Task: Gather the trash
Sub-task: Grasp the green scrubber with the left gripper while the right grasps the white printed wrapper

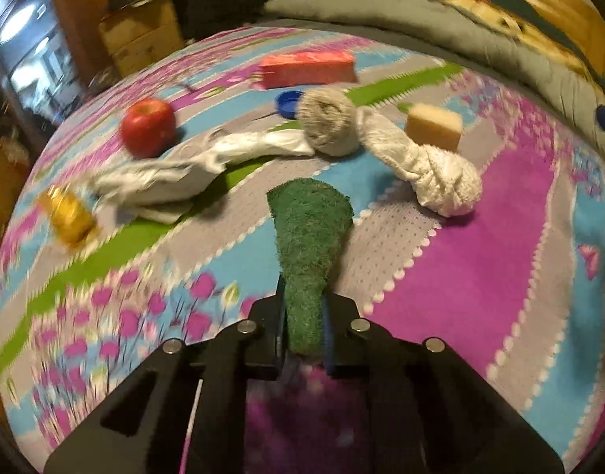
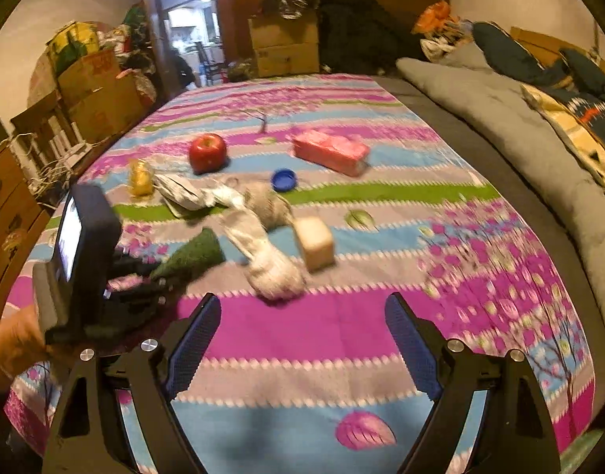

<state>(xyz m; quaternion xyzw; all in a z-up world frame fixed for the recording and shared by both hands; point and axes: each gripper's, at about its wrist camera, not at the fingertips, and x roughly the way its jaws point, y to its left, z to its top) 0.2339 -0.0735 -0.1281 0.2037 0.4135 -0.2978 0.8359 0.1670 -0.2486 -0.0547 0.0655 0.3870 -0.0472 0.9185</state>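
- The left gripper [image 1: 302, 330] is pinched on a green scouring pad [image 1: 310, 245], gripping its near narrow end; the pad's long axis runs straight forward from the fingers and its broad end flares out above the bedsheet [image 1: 480, 260].
- The right gripper [image 2: 302, 339] stands spread wide with nothing between its blue-padded fingers [image 2: 193, 349], hovering over the purple band of the sheet.
- From the right wrist view the left gripper [image 2: 144, 276] sits to the left and a little ahead, with the pad [image 2: 191, 254] pointing toward the middle of the bed.
- The rest lies in a loose cluster ahead of both grippers: a knotted white cloth [image 1: 425, 166], a grey wool ball [image 1: 328, 122] touching it, a crumpled white plastic bag [image 1: 191, 166], a yellow sponge block [image 1: 434, 124], a blue bottle cap [image 1: 288, 102], a small golden jar [image 1: 67, 213] lying on its side, a red apple [image 1: 148, 126] and a pink carton [image 1: 308, 69].
- The relation that matters most: the knotted cloth [image 2: 262, 252] lies just ahead and slightly left of the free right gripper, its long axis running diagonally away toward the upper left, so it is probably the nearer pick for that hand.
- No bin or bag for the trash shows in either view, so where the pad must go cannot be told.
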